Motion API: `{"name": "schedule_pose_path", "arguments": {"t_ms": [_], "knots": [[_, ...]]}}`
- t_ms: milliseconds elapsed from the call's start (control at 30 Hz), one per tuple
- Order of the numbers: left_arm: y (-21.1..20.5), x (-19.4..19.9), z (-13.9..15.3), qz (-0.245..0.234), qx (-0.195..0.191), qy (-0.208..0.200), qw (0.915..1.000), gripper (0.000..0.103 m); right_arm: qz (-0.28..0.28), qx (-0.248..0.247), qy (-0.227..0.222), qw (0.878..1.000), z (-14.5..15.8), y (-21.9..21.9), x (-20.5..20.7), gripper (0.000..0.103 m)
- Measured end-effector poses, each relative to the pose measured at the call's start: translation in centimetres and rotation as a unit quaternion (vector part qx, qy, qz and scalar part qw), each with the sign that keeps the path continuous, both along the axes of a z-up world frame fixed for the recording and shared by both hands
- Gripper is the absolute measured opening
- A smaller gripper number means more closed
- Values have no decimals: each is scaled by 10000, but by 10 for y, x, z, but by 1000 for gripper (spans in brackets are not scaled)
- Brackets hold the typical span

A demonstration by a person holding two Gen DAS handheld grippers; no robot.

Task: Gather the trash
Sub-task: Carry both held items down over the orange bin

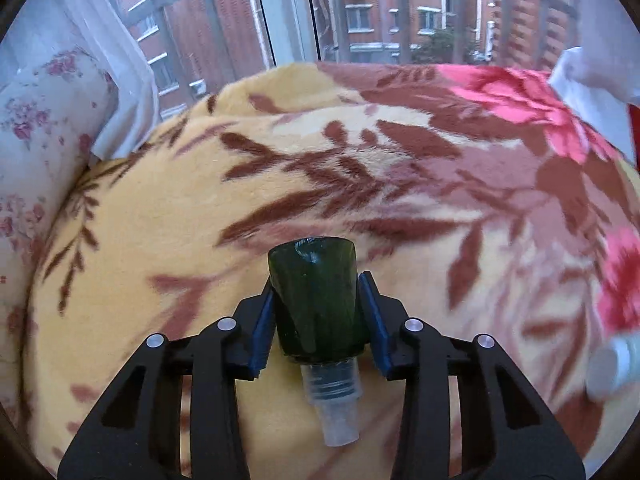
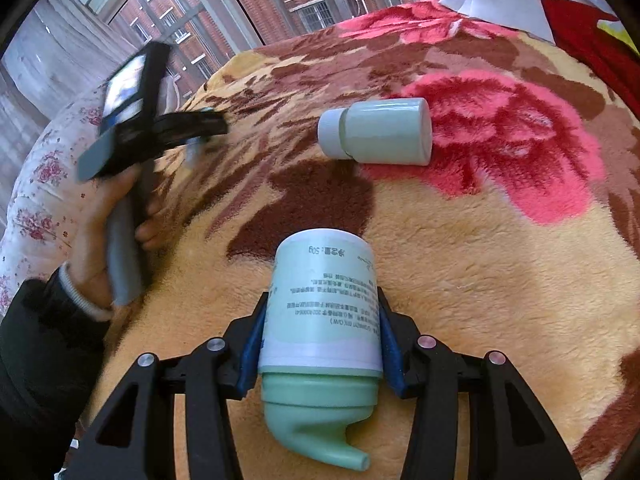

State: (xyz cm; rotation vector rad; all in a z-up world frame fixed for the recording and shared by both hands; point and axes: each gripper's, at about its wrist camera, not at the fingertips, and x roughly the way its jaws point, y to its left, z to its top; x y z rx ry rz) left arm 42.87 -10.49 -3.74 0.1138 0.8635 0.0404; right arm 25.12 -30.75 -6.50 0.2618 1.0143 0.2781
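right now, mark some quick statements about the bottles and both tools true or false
1. The left tool is clamped on a dark green bottle. True.
2. The right tool is empty. False: it grips a pale green pump bottle.
3. A third bottle lies on its side on the blanket. True.
4. That lying bottle is red. False: it is pale green with a lighter cap.
5. The dark green bottle stands upright on the blanket. False: it lies between the pads, nozzle toward the camera.
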Motion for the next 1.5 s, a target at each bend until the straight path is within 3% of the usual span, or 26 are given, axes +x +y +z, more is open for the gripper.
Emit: {"name": "schedule_pose_path", "arguments": {"t_ms": [100, 267, 400, 533, 600, 767, 967, 1233, 1367, 1500], "knots": [[21, -39, 15, -172, -81, -5, 9998, 39, 9, -113, 29, 9999, 0, 3, 1, 47], [56, -138, 35, -478, -290, 112, 9984, 39, 110, -618, 79, 9980, 1, 16, 3, 47], [82, -198, 33, -421, -543, 168, 9975, 39, 183, -1251, 165, 9918, 1, 32, 5, 47], [95, -247, 26, -327, -730, 187, 9966, 39, 91, -1576, 326, 9869, 3, 40, 10, 47], [98, -264, 21, -354, -847, 231, 9955, 39, -31, -1548, 317, 9874, 5, 40, 8, 47], [94, -301, 19, -468, -721, 46, 9963, 39, -286, -832, 160, 9960, 17, 34, -11, 47], [86, -329, 20, -477, -710, -80, 9963, 39, -85, -179, -265, 9995, 42, 52, -64, 47], [79, -388, 27, -448, -633, -381, 9963, 39, 411, 14, -1164, 9923, 82, 89, -179, 47], [78, -419, 26, -435, -567, -477, 9963, 39, 465, 205, -1331, 9898, 79, 95, -242, 47], [79, -446, 16, -525, -532, -440, 9962, 39, 428, 52, -1399, 9892, 58, 104, -289, 47]]}}
